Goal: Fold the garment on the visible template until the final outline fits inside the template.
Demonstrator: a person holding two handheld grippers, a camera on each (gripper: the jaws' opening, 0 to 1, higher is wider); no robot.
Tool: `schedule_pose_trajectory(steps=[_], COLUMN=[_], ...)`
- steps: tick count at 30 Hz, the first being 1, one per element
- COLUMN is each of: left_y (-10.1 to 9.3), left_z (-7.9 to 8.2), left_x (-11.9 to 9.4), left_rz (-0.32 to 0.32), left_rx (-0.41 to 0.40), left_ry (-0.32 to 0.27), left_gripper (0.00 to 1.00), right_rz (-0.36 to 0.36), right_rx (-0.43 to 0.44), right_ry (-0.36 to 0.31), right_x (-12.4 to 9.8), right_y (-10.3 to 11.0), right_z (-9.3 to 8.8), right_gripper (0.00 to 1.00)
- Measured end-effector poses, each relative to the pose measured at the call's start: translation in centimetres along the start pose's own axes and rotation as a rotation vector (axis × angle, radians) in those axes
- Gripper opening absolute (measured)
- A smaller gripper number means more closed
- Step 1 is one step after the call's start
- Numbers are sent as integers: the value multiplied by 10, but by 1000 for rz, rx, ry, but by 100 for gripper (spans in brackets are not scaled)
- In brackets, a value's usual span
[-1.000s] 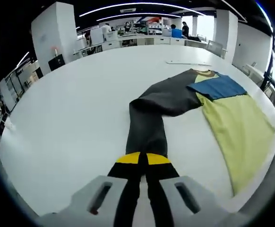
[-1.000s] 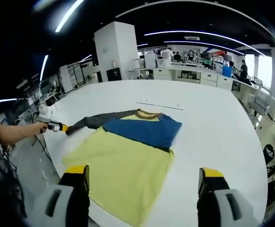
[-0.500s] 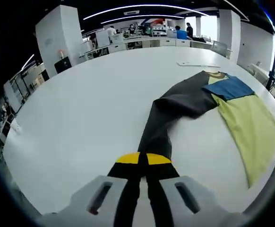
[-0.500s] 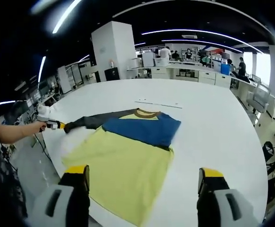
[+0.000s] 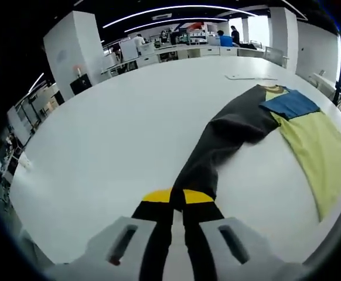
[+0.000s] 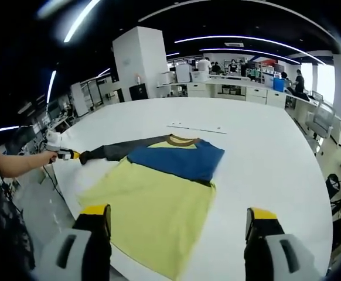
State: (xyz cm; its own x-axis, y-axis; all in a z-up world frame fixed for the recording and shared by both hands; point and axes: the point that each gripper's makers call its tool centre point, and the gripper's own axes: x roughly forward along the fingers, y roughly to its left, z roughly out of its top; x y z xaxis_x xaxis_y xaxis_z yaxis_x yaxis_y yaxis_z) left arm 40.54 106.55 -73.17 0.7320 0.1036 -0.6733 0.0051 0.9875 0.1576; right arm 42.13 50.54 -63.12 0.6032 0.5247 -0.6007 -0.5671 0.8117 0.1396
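A shirt with a yellow body (image 6: pixel 153 219), a blue panel (image 6: pixel 179 159) and a brown collar (image 6: pixel 181 140) lies flat on the white table (image 6: pixel 258 175). Its dark grey sleeve (image 5: pixel 217 146) is stretched out straight from the body (image 5: pixel 314 146). My left gripper (image 5: pixel 177 199) is shut on the sleeve's cuff. In the right gripper view that gripper (image 6: pixel 68 155) shows at the table's left edge, held by a hand. My right gripper (image 6: pixel 179 225) stands open above the shirt's near hem, nothing between its fingers.
A thin pale strip (image 6: pixel 197 128) lies on the table beyond the collar. The table edge (image 6: pixel 62 187) runs close to the shirt's left side. Desks, pillars and people stand far behind. Bare table spreads to the right of the shirt.
The left gripper has pulled the sleeve further out, so it now lies straighter and longer. The right gripper has held still.
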Motion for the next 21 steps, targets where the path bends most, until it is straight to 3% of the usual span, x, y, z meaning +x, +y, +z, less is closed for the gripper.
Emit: schedule_pose_trajectory(steps=[8,13,19,21], left_y=[6,0,-19,-28], left_z=[-5,-3,5,6], left_x=[-11,-20,-32,-35], left_rz=[11,-12,-41,-67], left_rx=[-32,-115,-153,-223], left_ry=[-11,-29,-51,-49], left_gripper=[8,14,20,23], right_rz=[5,9,12,12], right_rx=[0,-1,-6,-6], right_ry=[2,0,1,-1], right_x=[0,0,-1,-1], right_y=[0,1,1,1], right_z=[0,1,1,1], right_gripper=[96,96,96,96])
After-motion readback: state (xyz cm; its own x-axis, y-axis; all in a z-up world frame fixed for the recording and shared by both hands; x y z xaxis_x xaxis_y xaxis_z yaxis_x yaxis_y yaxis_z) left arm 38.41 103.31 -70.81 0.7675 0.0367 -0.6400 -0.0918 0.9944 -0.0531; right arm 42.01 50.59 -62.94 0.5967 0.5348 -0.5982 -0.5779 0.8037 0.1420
